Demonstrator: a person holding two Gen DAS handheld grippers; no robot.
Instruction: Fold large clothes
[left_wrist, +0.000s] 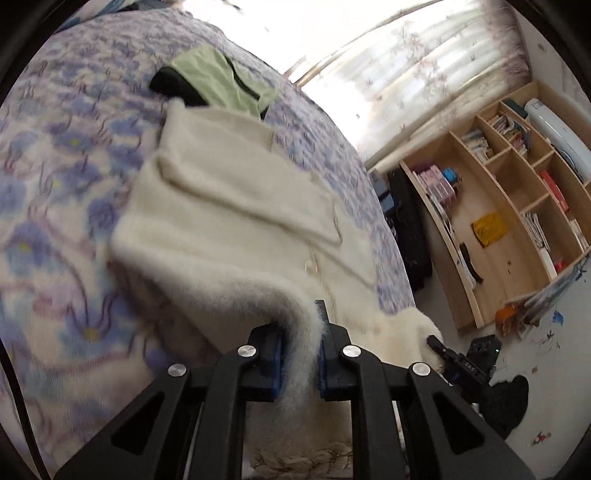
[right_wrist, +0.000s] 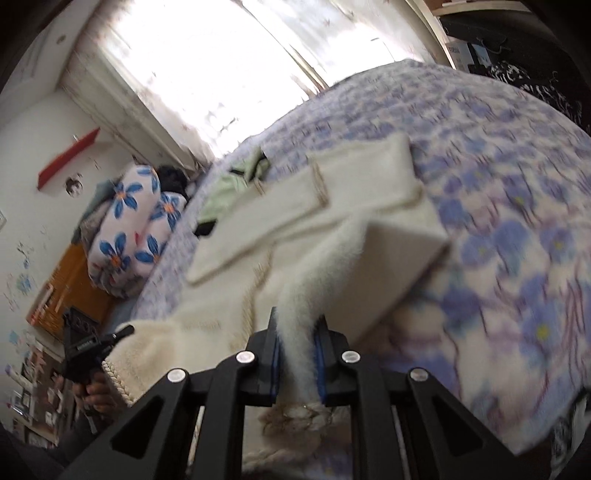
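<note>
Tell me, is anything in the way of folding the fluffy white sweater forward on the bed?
Mostly clear. Both the left gripper and right gripper already pinch the white sweater. Only the green garment lies past its far end, touching it on the bedspread.

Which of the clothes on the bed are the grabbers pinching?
The fluffy white sweater. Both the left gripper and right gripper pinch its near edge. The green garment lies farther back, untouched.

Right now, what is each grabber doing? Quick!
Left gripper: closed on the near edge of the fluffy white sweater.
Right gripper: closed on the same sweater's near edge, at its other corner.
</note>
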